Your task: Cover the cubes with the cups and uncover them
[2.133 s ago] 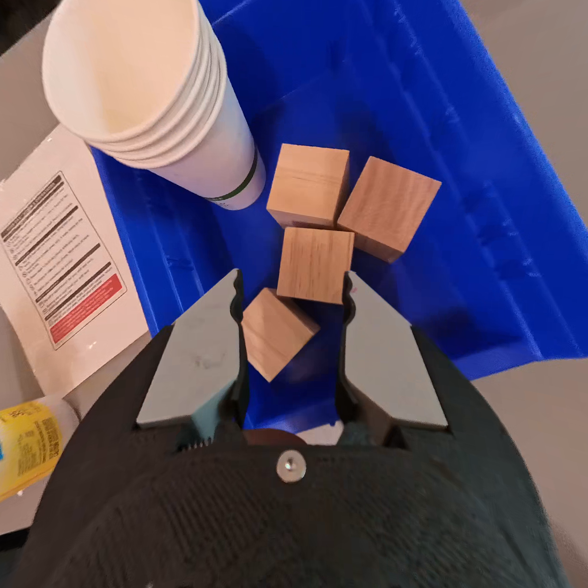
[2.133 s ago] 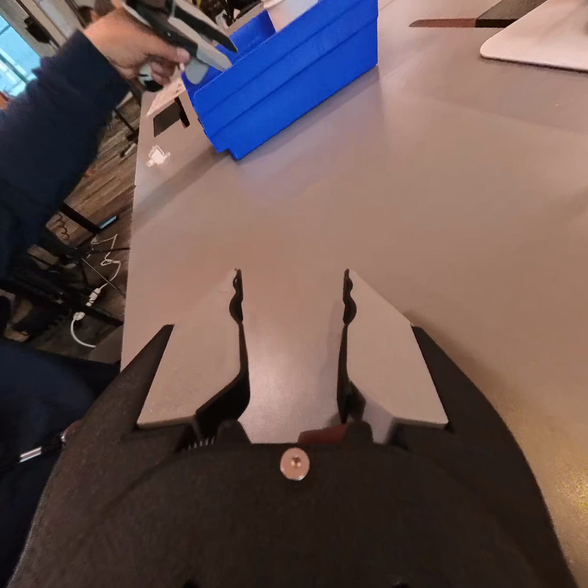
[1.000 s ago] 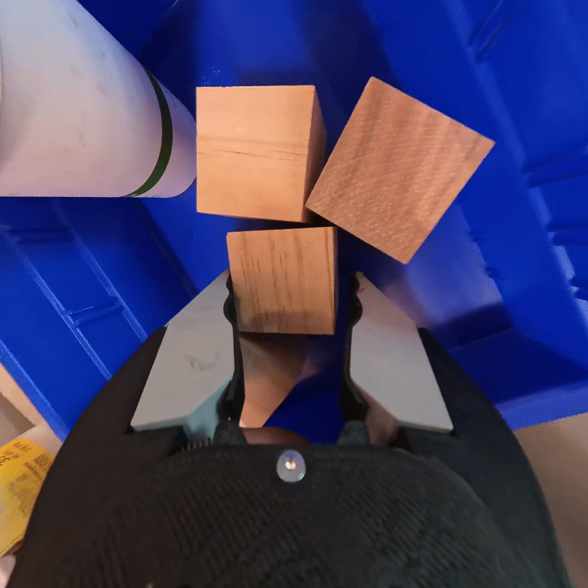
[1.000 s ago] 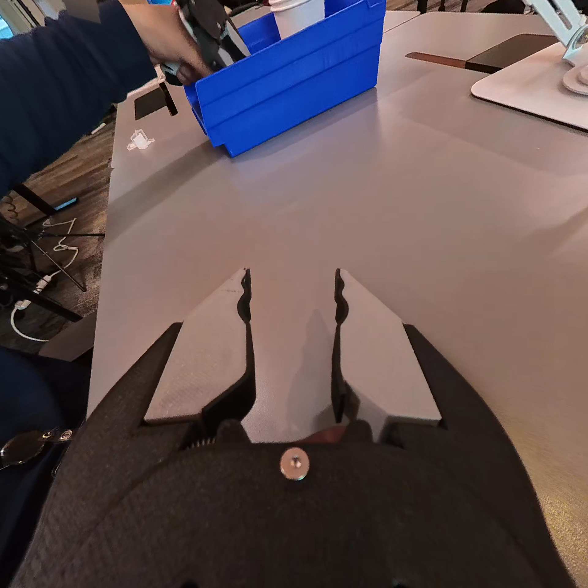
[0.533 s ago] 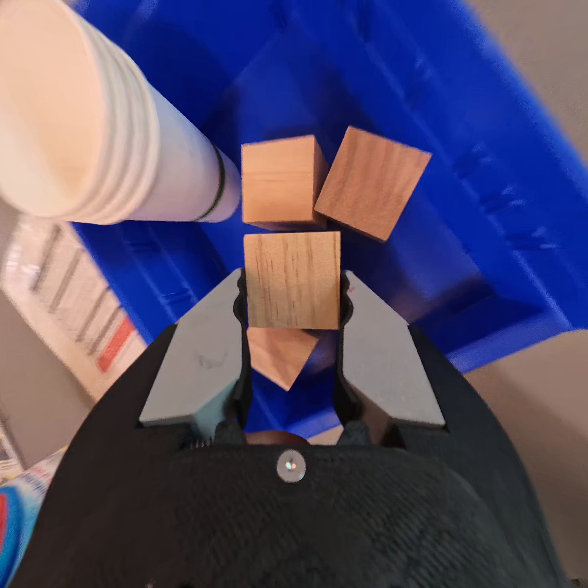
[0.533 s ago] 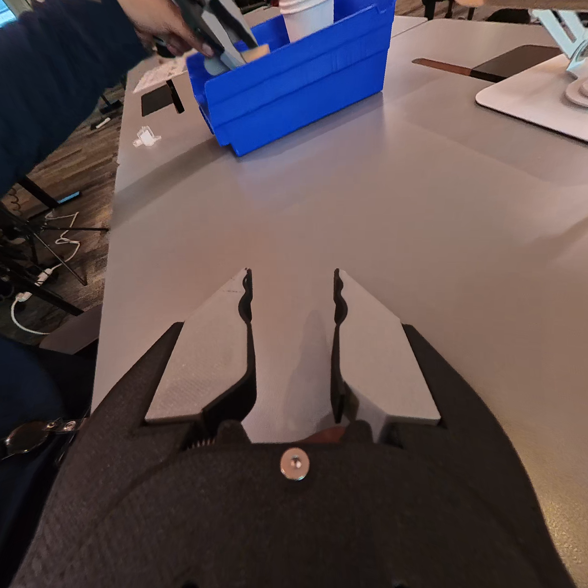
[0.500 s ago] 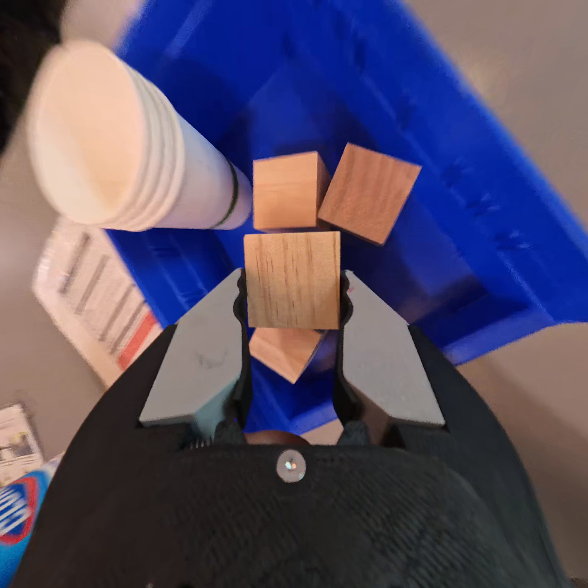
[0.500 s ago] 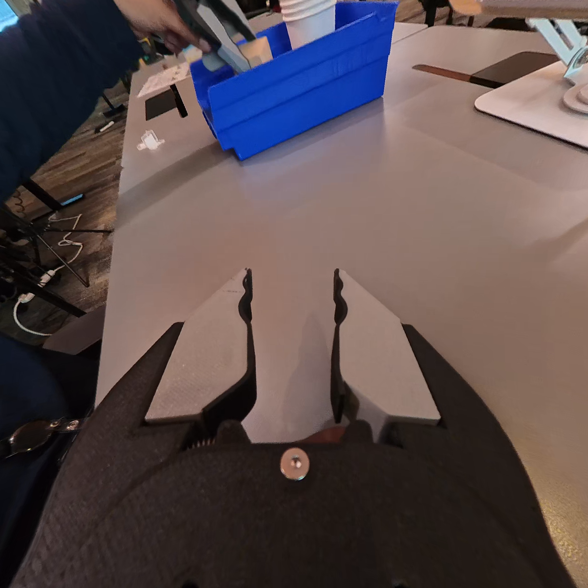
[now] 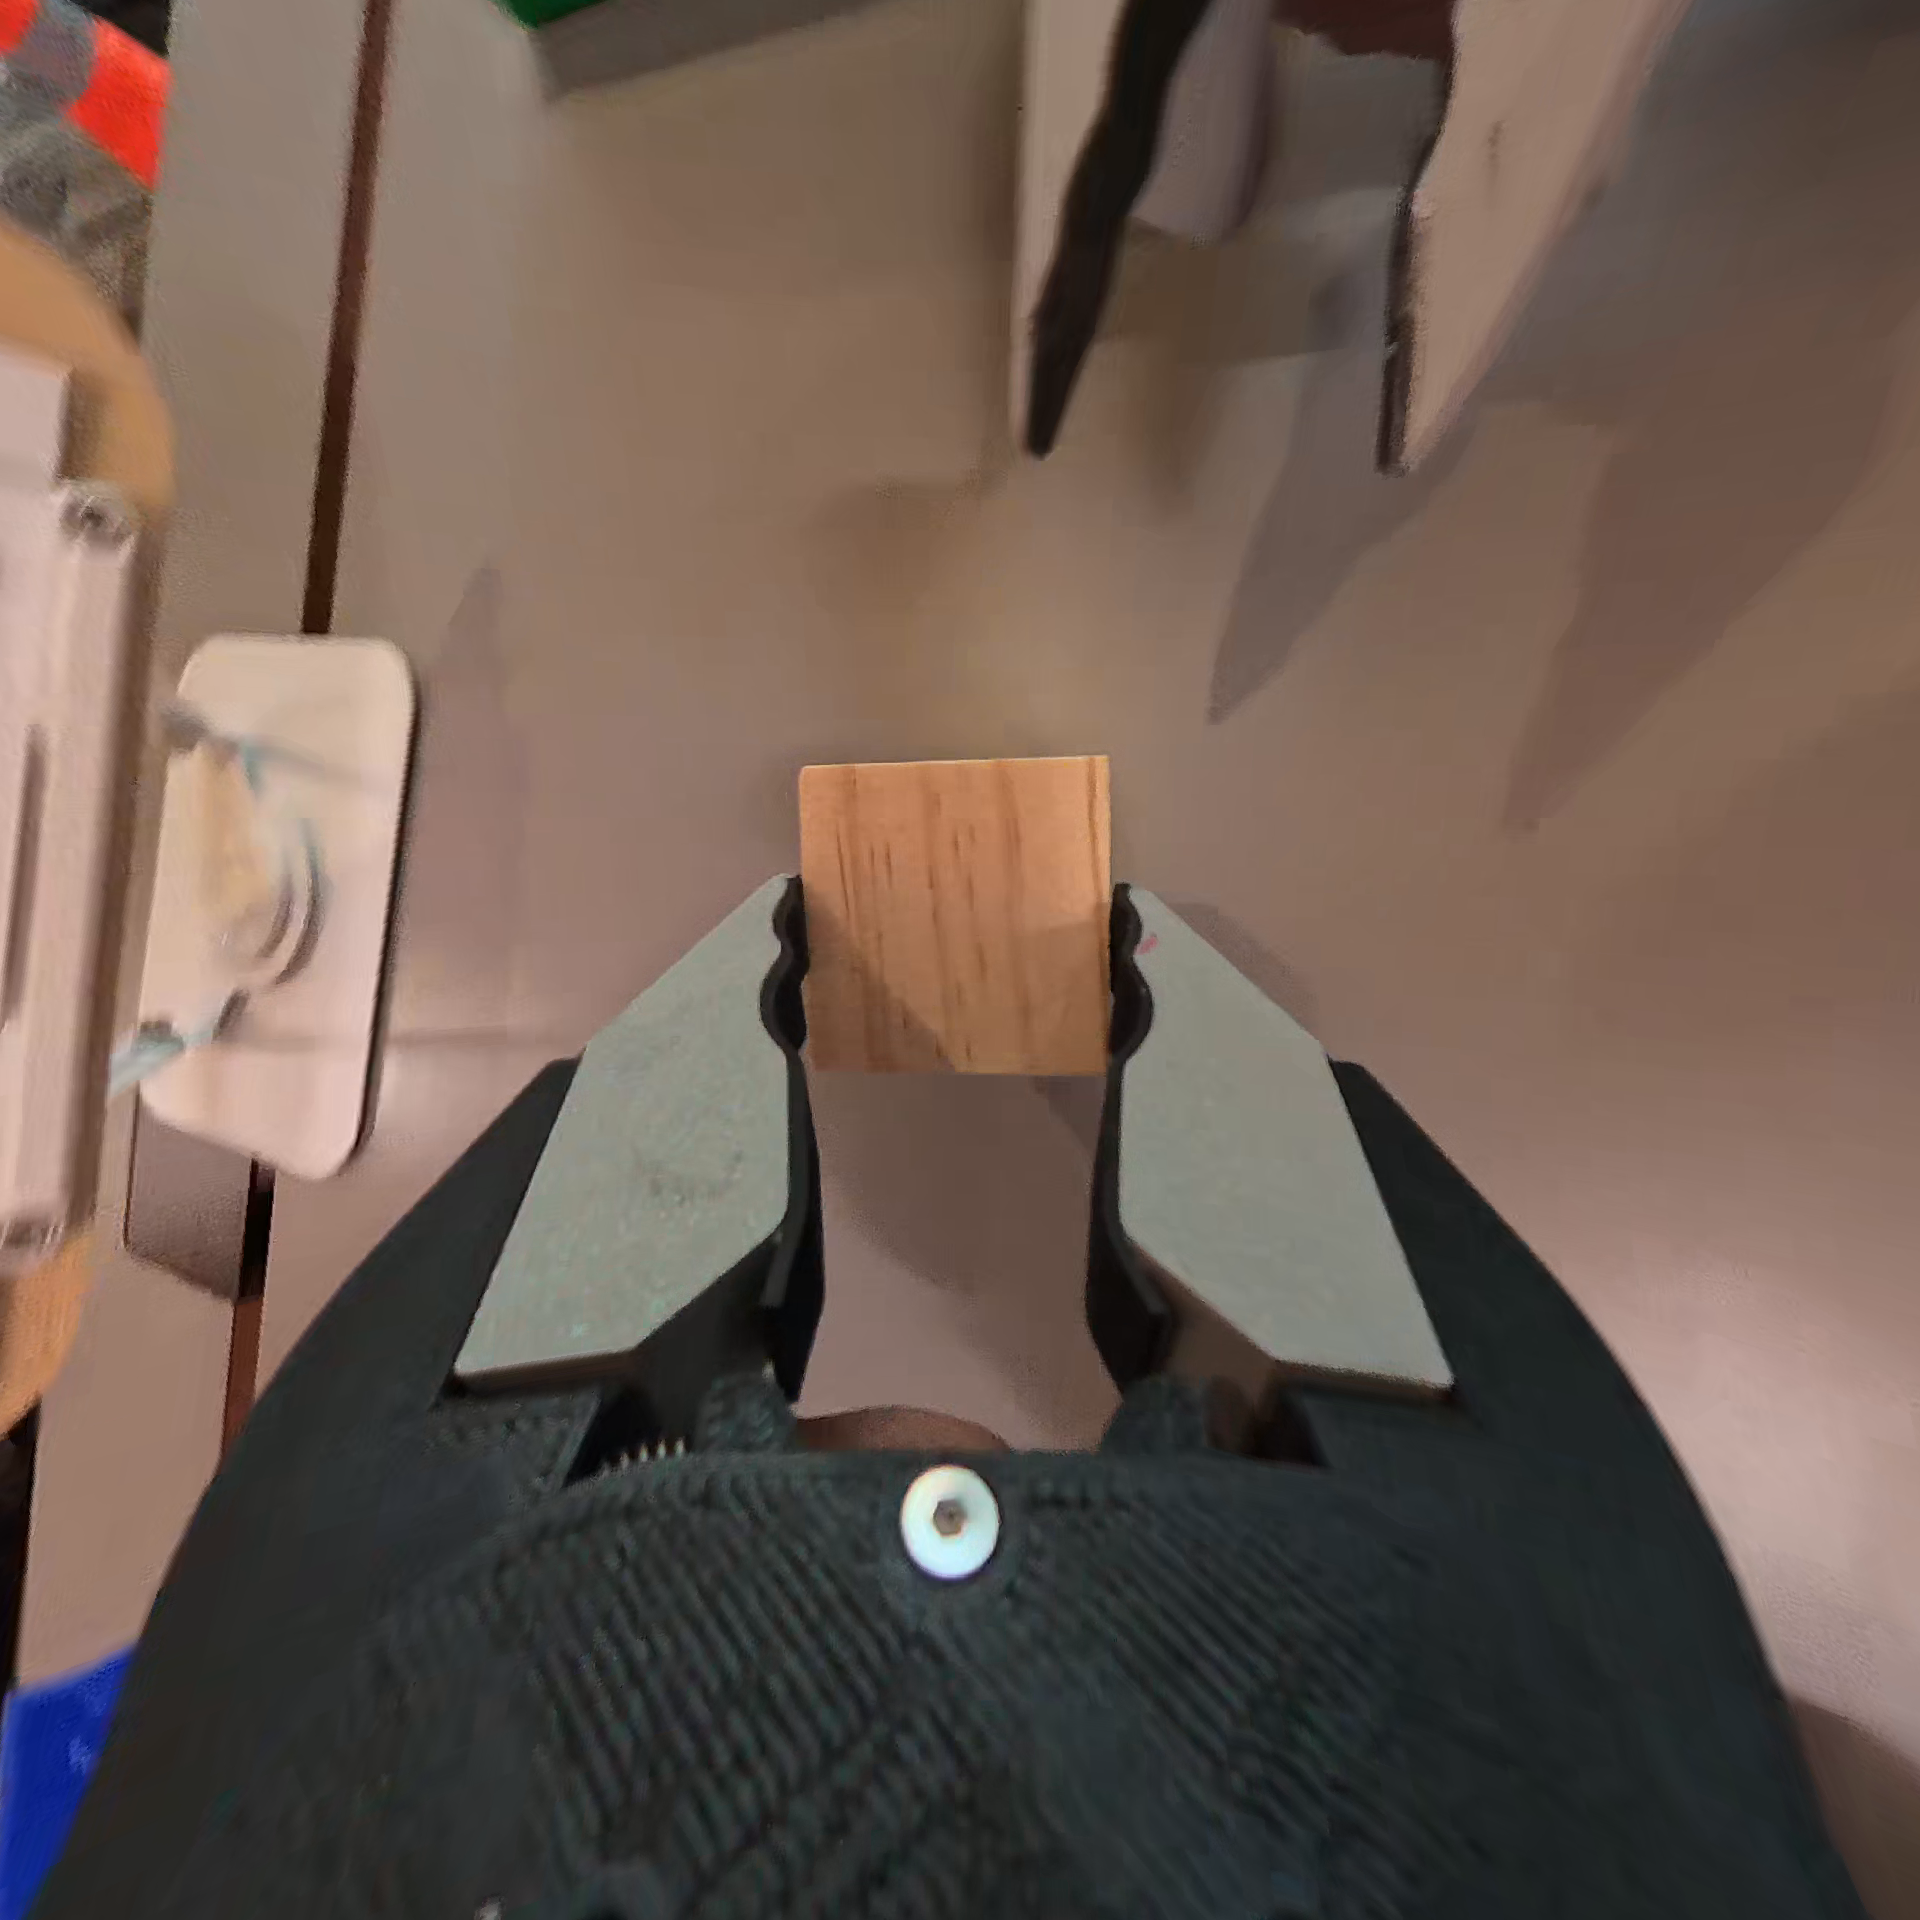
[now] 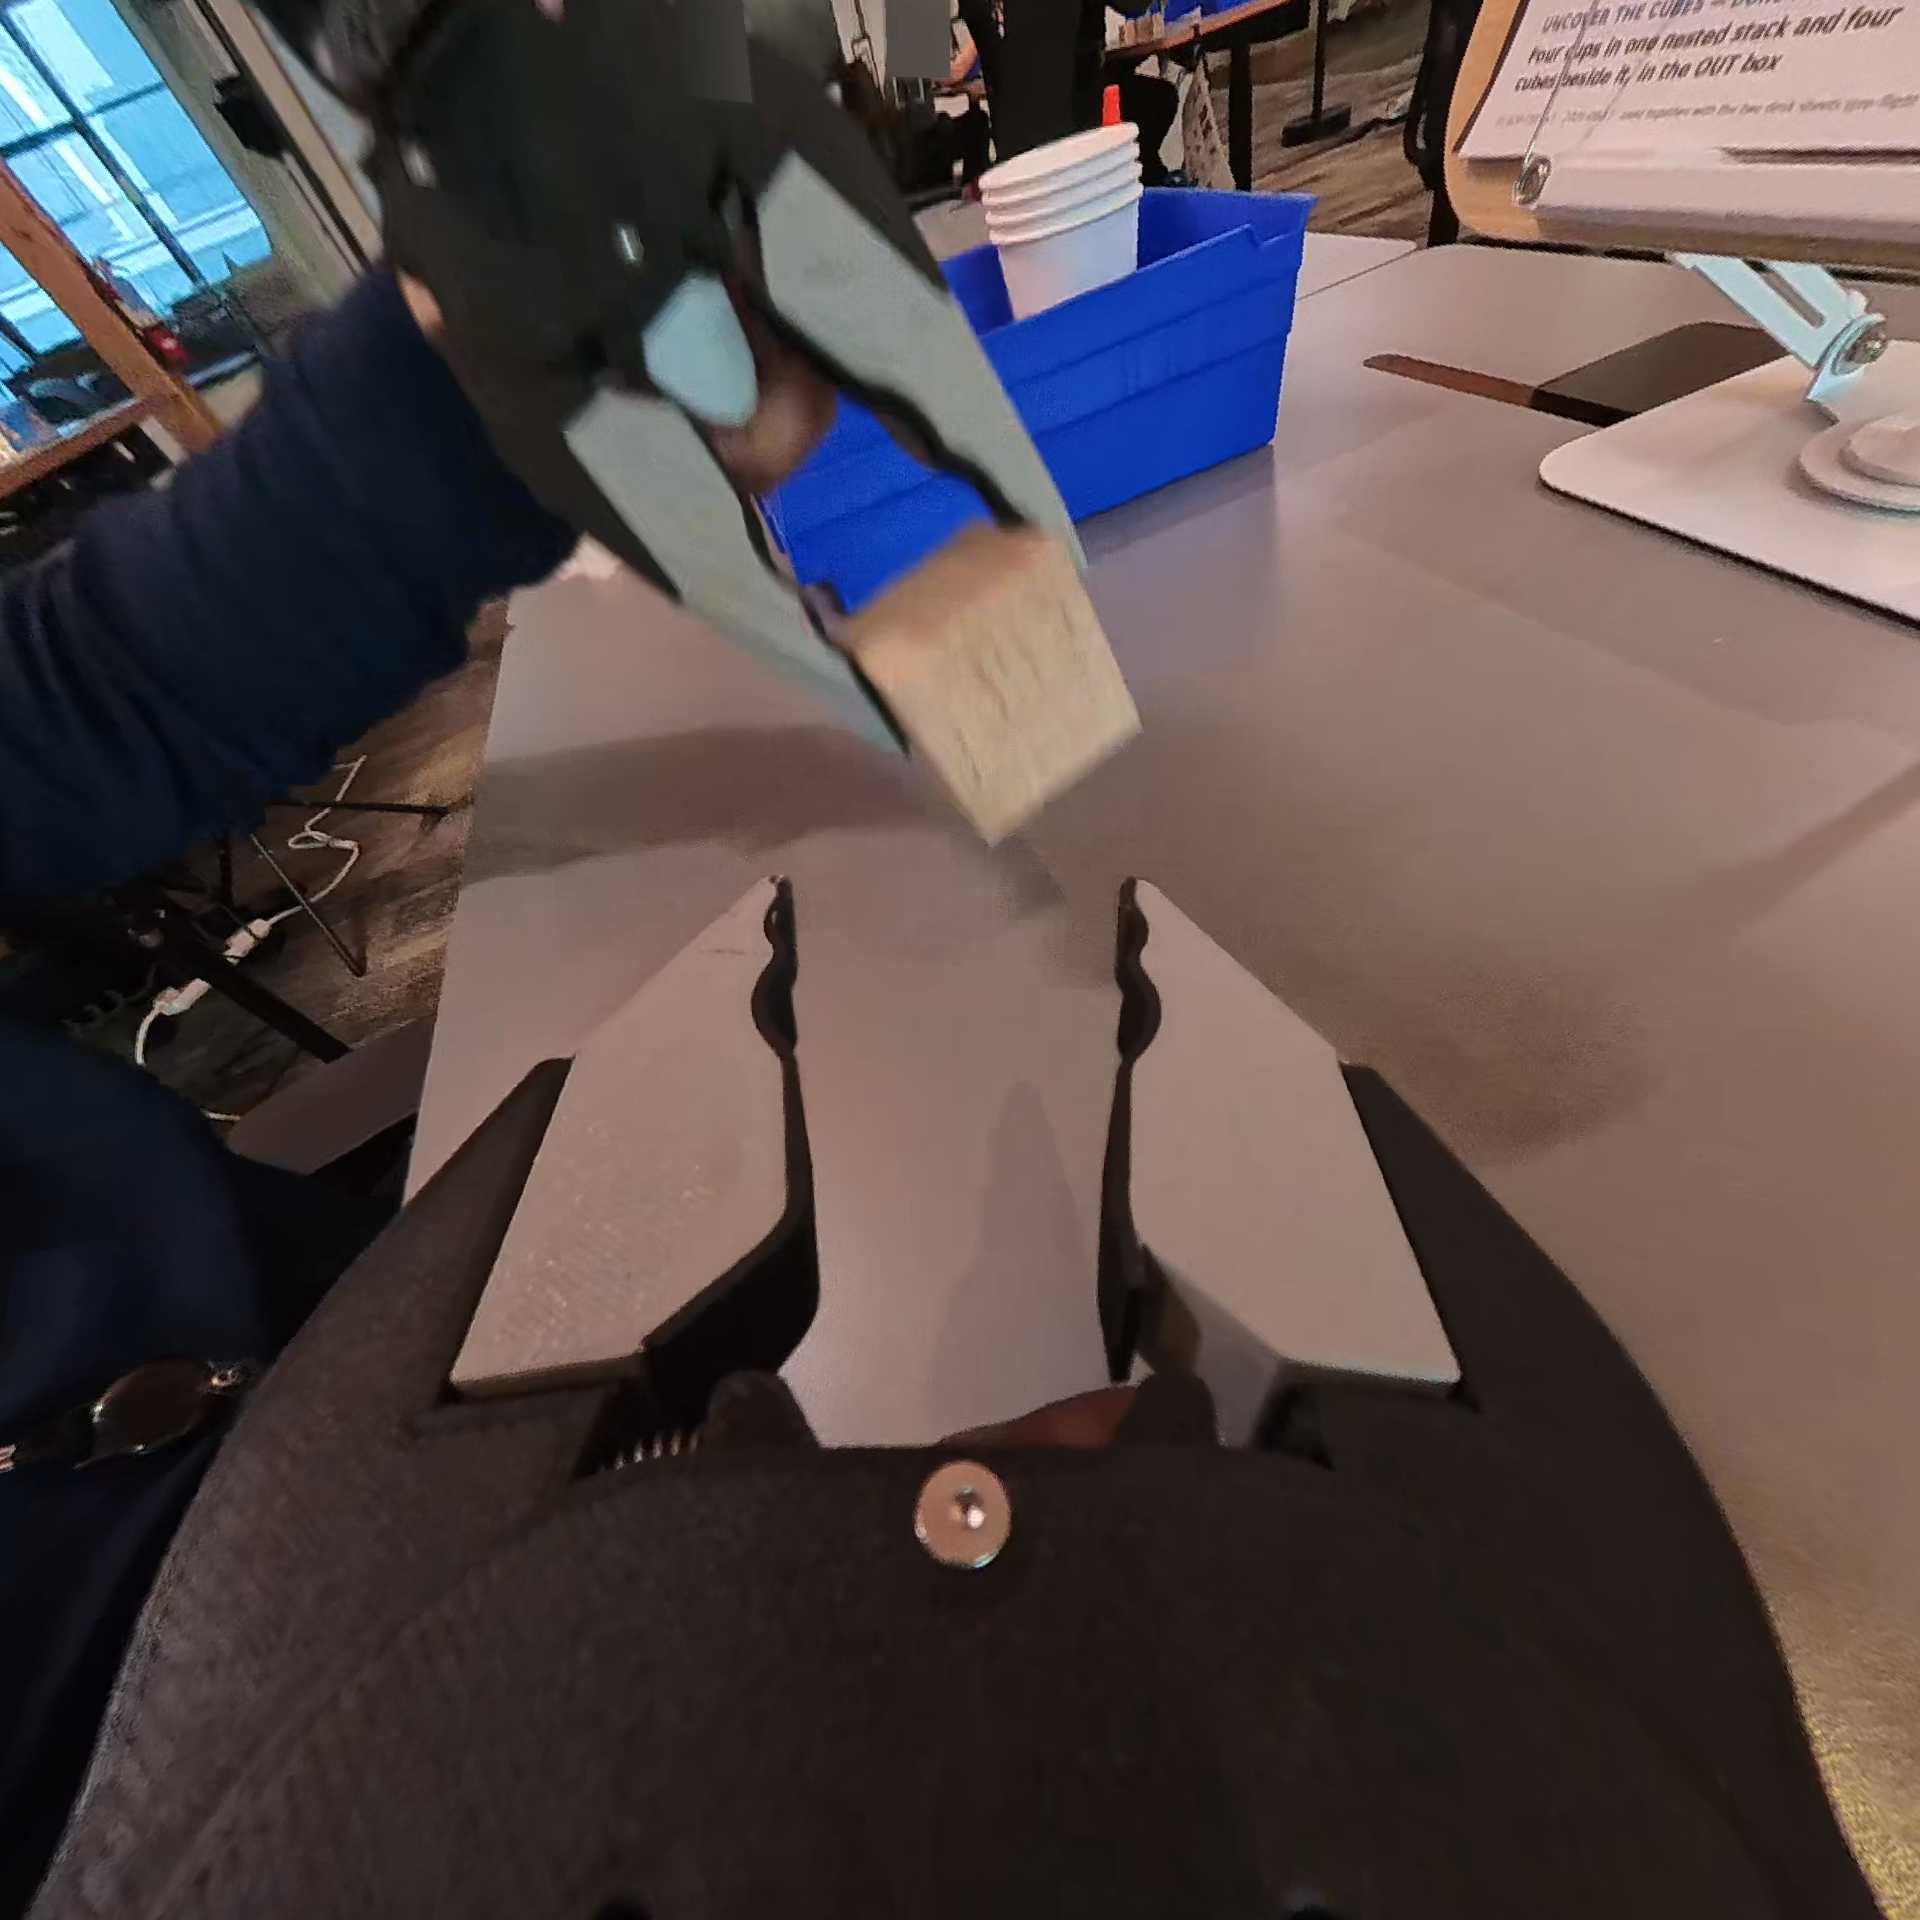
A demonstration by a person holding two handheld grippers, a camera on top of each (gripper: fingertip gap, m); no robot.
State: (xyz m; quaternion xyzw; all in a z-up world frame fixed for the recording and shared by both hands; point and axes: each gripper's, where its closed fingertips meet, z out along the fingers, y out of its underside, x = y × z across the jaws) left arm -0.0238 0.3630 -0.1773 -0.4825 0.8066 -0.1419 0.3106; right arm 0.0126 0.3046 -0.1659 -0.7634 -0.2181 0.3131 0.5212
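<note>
My left gripper [image 9: 954, 961] is shut on a wooden cube [image 9: 954, 914], both pads pressed on its sides, and holds it above the grey table [image 9: 1558, 1039]. In the right wrist view the same gripper [image 10: 914, 582] carries the cube [image 10: 987, 686] just above the table, ahead of my right gripper [image 10: 954, 961]. My right gripper is open with nothing between its fingers, low over the table; it also shows in the left wrist view [image 9: 1216, 416]. A stack of white paper cups [image 10: 1065, 213] stands in the blue bin [image 10: 1143, 364] behind.
A white stand base [image 10: 1714, 488] with a paper sheet on a holder [image 10: 1704, 83] is at the back right. A person's dark sleeve [image 10: 229, 582] reaches in from the left. The table's left edge [image 10: 457, 935] drops to the floor.
My left gripper closed on the cube in the bin, lifted it out and carried it over the table towards my right gripper. My right gripper stayed low and opened a little wider.
</note>
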